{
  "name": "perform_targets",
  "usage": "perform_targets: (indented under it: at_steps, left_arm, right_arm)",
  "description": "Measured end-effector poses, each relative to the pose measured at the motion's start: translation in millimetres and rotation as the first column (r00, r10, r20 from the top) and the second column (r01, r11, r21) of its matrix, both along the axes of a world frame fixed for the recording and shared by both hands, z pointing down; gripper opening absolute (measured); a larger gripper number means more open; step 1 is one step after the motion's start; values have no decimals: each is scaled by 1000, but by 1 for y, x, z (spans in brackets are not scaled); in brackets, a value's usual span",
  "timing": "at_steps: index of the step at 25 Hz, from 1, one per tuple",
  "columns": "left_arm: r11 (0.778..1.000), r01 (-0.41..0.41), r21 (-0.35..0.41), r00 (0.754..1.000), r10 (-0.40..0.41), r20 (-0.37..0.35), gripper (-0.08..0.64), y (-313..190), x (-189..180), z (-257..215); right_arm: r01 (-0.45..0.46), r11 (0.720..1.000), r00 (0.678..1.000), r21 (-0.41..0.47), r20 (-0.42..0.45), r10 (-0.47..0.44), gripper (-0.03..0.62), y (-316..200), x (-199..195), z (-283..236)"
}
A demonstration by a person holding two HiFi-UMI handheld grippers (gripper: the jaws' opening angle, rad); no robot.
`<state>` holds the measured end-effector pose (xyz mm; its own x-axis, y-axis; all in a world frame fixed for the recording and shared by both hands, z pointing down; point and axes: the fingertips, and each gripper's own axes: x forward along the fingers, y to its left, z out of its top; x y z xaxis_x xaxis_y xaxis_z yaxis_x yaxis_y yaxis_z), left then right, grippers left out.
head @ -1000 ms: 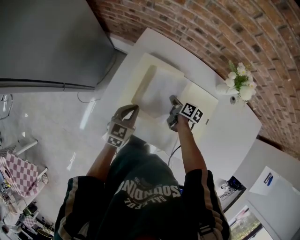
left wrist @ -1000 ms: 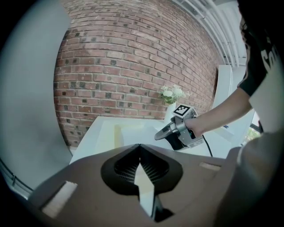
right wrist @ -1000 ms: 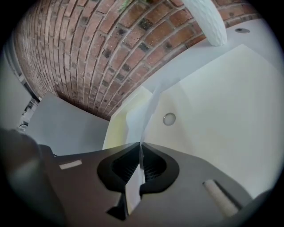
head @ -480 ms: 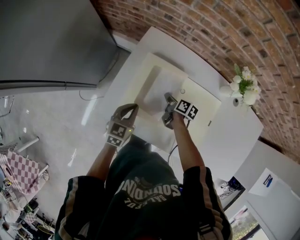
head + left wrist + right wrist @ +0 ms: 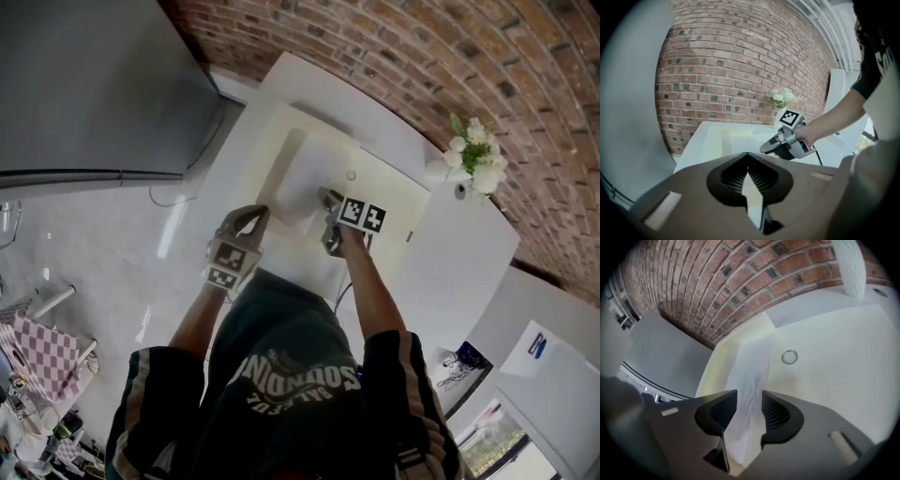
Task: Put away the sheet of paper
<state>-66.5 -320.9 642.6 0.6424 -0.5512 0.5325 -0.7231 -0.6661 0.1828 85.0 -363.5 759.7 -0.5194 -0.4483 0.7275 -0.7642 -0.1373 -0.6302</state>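
Observation:
A white sheet of paper [image 5: 307,180] lies on an open cream folder [image 5: 398,202] on the white table [image 5: 450,253]. My right gripper [image 5: 326,199] is at the sheet's near right edge. In the right gripper view its jaws [image 5: 749,397] have just been opening and stand apart. The sheet [image 5: 752,366] runs up between them, and the pads do not press on it. My left gripper [image 5: 256,214] hangs near the table's front edge, left of the folder. Its tips [image 5: 747,157] meet with nothing between them. It looks toward the right gripper [image 5: 765,149].
A small round ring [image 5: 351,175] sits on the folder beyond the sheet. A vase of white flowers [image 5: 473,159] stands at the table's far right by the brick wall. A grey cabinet [image 5: 94,84] stands to the left. A checkered cloth [image 5: 42,352] lies on the floor.
The right gripper has shifted a little to the left and down over the sheet. The left gripper has stayed where it was.

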Motion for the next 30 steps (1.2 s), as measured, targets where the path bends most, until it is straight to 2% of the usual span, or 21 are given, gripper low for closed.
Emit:
perform_targets:
  at_steps: [2, 4, 8, 11, 14, 16, 20, 23, 26, 30]
  left_arm:
    - [1000, -14, 4, 1000, 14, -5, 9, 0, 6, -3]
    - [1000, -27, 14, 1000, 27, -9, 9, -2, 12, -8]
    - [998, -42, 56, 999, 44, -21, 9, -12, 27, -23]
    - [995, -46, 87, 998, 49, -32, 9, -16, 37, -37]
    - [992, -40, 122, 998, 45, -40, 9, -21, 43, -53]
    - [989, -33, 144, 998, 41, -52, 9, -26, 46, -64]
    - [982, -33, 185, 997, 46, -64, 9, -34, 52, -83]
    - [976, -45, 214, 996, 60, -65, 9, -37, 56, -95]
    - [969, -55, 240, 995, 74, -71, 10, -39, 60, -105]
    - [963, -71, 262, 994, 90, -61, 10, -42, 61, -112]
  right_arm:
    - [-14, 1000, 999, 19, -30, 15, 143, 7, 13, -9]
    - [-38, 998, 999, 54, -36, 40, 99, 13, 25, -22]
    - [-108, 979, 992, 172, -50, 118, 22, 15, 52, -55]
    - [-104, 960, 980, 261, -139, 144, 2, 22, 70, -82]
    - [-57, 925, 949, 376, -267, 167, 0, 22, 84, -119]
    - [-8, 890, 929, 455, -326, 175, 0, 18, 87, -147]
    - [104, 808, 894, 579, -411, 179, 0, 11, 83, -199]
    - [168, 759, 885, 629, -436, 166, 0, 9, 77, -227]
    - [193, 732, 883, 653, -441, 161, 0, 11, 73, -244]
    - [192, 715, 872, 672, -451, 189, 0, 19, 74, -252]
